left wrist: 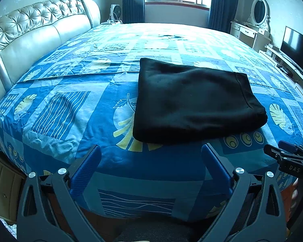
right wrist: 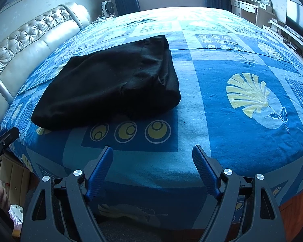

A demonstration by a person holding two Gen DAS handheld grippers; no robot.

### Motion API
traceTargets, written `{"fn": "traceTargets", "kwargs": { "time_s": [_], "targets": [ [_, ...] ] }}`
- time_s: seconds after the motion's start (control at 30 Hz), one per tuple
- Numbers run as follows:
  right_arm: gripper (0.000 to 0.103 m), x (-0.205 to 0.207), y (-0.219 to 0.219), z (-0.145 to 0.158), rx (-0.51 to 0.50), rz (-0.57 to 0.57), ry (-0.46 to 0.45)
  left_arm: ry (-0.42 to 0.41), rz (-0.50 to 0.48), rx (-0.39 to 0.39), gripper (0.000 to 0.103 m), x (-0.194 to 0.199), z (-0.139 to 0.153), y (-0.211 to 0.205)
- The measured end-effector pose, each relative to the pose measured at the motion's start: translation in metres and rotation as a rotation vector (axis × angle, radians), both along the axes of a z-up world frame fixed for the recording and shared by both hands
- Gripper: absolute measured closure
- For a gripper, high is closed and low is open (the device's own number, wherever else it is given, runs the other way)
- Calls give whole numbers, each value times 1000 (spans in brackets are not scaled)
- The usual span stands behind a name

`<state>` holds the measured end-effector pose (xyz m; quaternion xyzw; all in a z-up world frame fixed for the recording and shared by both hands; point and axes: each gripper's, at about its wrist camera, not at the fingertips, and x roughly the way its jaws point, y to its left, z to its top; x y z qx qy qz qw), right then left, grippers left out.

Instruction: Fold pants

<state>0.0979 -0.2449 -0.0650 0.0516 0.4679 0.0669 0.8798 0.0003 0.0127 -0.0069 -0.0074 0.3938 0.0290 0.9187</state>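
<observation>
Two views give us the scene. From the left wrist, our left hand-held gripper (left wrist: 151, 151) has its jaws spread wide with nothing between them, poised above the near edge of the bed (left wrist: 70, 121), while the pants (left wrist: 194, 100) lie just beyond it as a thick black rectangular bundle, already folded by the look of it, with a seam running down the right side. The fabric looks soft, matte and fleecy; the blue bedsheet (left wrist: 56, 113) under it is thin printed cotton, slightly rumpled. The tufted headboard (left wrist: 40, 24) appears glossy and padded. From the right wrist, our right hand-held gripper (right wrist: 152, 151) also stands wide open and empty, and the pants (right wrist: 111, 84) sit ahead and to the left, domed and bulky, the right edge rounded where the layers turn over. We judge the risk here as twofold: a pinch on the top layer alone would peel the stack apart, and a deep grab could catch the loose sheet and drag it with the pants.
</observation>
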Motion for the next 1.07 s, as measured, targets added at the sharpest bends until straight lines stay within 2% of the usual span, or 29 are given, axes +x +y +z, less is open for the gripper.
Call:
{"fn": "traceTargets", "kwargs": {
  "time_s": [0.47,0.6,0.7,0.77,0.83,0.9,0.97,1.0,1.07],
  "targets": [
    [23,0,2,-3,-1,12,10,9,-6,2,4,0,0,-2],
    [23,-1,3,-3,2,16,12,20,-2,-42,2,1,1,-1],
    [23,-1,3,-4,16,19,15,-20,33,-42,2,3,13,2],
    [23,0,4,-4,57,22,34,-55,20,-91,2,9,27,9],
    [23,2,8,7,88,53,17,-61,18,-132,2,20,37,19],
    [23,11,10,28,104,87,-29,-103,52,-137,2,40,47,39],
    [21,32,5,55,123,97,-104,-129,86,-91,2,63,46,56],
    [17,47,1,66,122,90,-135,-120,126,-39,2,85,40,70],
    [17,93,-15,81,113,45,-195,-81,162,-3,2,120,25,96]
  ]
}}
